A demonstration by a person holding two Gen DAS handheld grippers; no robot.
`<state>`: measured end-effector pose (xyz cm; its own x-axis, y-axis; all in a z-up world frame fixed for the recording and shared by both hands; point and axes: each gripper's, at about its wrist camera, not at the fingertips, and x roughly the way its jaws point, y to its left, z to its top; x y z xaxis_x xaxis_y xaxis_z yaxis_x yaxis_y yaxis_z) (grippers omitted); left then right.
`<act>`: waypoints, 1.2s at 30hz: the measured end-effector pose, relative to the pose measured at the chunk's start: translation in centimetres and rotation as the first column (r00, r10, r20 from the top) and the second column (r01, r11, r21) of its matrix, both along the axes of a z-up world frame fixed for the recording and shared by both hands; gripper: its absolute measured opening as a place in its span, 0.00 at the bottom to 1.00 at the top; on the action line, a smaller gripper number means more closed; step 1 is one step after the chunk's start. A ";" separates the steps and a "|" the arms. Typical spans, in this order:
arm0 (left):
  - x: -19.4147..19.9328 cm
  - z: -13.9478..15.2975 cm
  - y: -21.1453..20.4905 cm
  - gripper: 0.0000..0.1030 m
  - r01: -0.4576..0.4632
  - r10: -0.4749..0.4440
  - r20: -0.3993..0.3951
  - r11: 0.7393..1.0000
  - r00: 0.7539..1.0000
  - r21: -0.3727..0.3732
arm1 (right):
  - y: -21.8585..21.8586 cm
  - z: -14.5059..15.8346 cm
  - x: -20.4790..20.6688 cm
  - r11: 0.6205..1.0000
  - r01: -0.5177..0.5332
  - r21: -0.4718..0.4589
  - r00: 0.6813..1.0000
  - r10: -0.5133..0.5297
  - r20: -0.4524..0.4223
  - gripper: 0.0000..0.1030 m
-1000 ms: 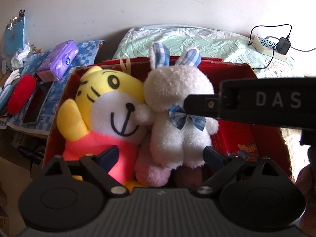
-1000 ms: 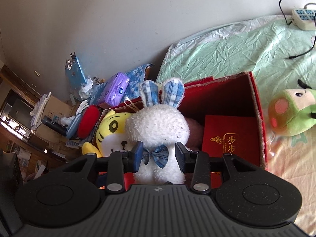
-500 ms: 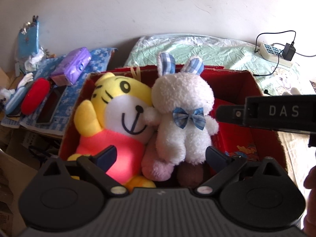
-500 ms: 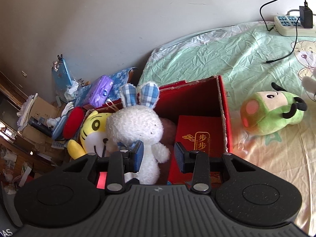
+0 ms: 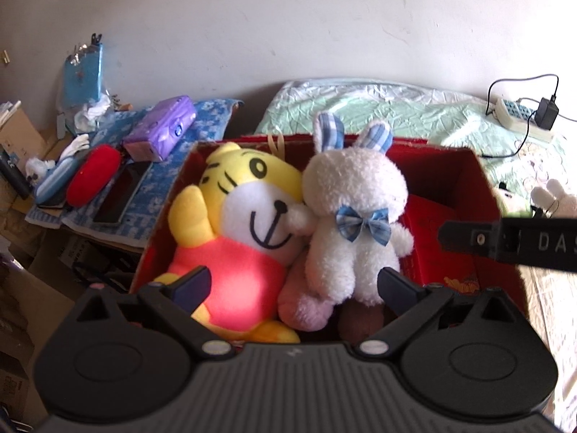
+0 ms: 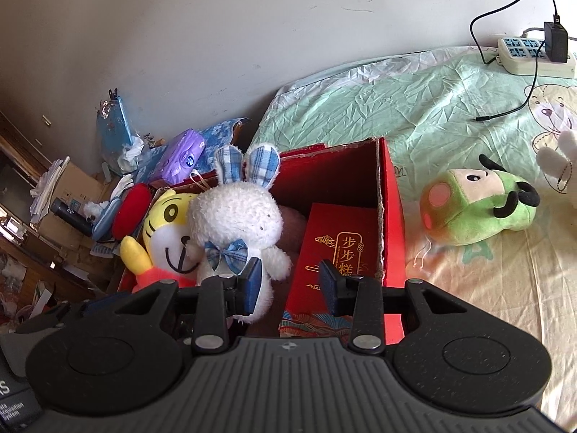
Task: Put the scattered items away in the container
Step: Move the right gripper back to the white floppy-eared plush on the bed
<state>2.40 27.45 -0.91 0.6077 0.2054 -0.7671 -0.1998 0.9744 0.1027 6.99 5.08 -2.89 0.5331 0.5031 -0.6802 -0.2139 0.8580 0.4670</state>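
Observation:
A red cardboard box (image 5: 450, 173) (image 6: 391, 216) stands on the bed and holds a yellow tiger plush (image 5: 245, 216) (image 6: 162, 231), a white rabbit plush (image 5: 355, 216) (image 6: 234, 220) with a blue bow, a pink plush (image 5: 306, 306) and a red gift box (image 6: 335, 252). My left gripper (image 5: 294, 285) hangs open above the box's near side. My right gripper (image 6: 290, 283) is open with nothing in it, just right of the rabbit. A green plush (image 6: 476, 209) and a white plush (image 6: 559, 166) lie on the bed to the right of the box.
A power strip (image 6: 533, 54) with a charger and cable lies at the bed's far right corner. Left of the box, a low side surface carries a purple tissue pack (image 5: 162, 130), a red pouch (image 5: 93, 173) and other clutter. The wall stands close behind.
The right gripper has drawn away from the rabbit toward the right. The rabbit stays in the box beside the tiger. The left gripper has pulled back a little and remains open.

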 end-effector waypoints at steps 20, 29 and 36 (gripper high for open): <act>-0.4 2.2 -6.3 0.99 0.070 -0.071 0.090 0.998 0.993 0.006 | -5.9 2.5 -2.7 0.998 0.059 -0.030 0.994 -0.056 0.091 0.39; -0.3 2.3 -11.2 0.99 0.200 -0.193 0.123 0.979 0.973 -0.046 | -11.6 1.8 -3.3 0.984 0.174 -0.041 0.981 -0.170 0.094 0.44; -0.5 2.3 -15.8 0.99 0.341 -0.326 0.166 0.937 0.931 -0.072 | -16.0 0.6 -3.6 0.969 0.242 -0.050 0.967 -0.237 0.088 0.45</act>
<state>1.91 11.62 1.37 0.7373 -0.1001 -0.6681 0.1325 0.9912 -0.0024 3.39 -10.92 -2.29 0.6877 0.3136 -0.6548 -0.0334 0.9146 0.4029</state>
